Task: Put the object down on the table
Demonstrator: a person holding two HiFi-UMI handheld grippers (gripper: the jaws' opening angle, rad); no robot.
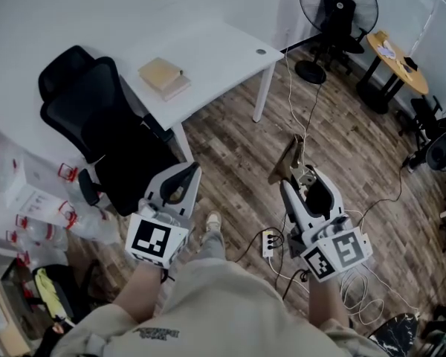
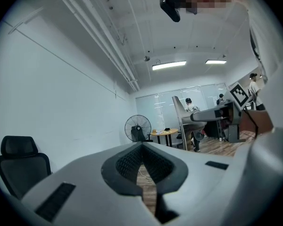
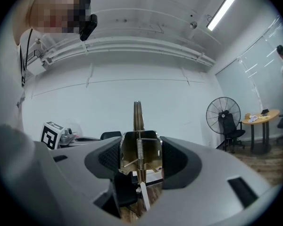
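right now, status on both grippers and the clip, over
Left hand-held gripper shut, empty. Right hand-held gripper shut on brass spring clip, over the floor, short of the white table. Black office chair at the table's near side.

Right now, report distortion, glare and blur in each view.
Head view: evenly lit and mostly sharp, soft at the left edge, the white desk bright. Left gripper view: strong fisheye bend, dark corners, the ceiling lights blown out. Right gripper view: the same fisheye bend, a ceiling strip light glaring, the brass-coloured clip between the fingers fairly sharp.
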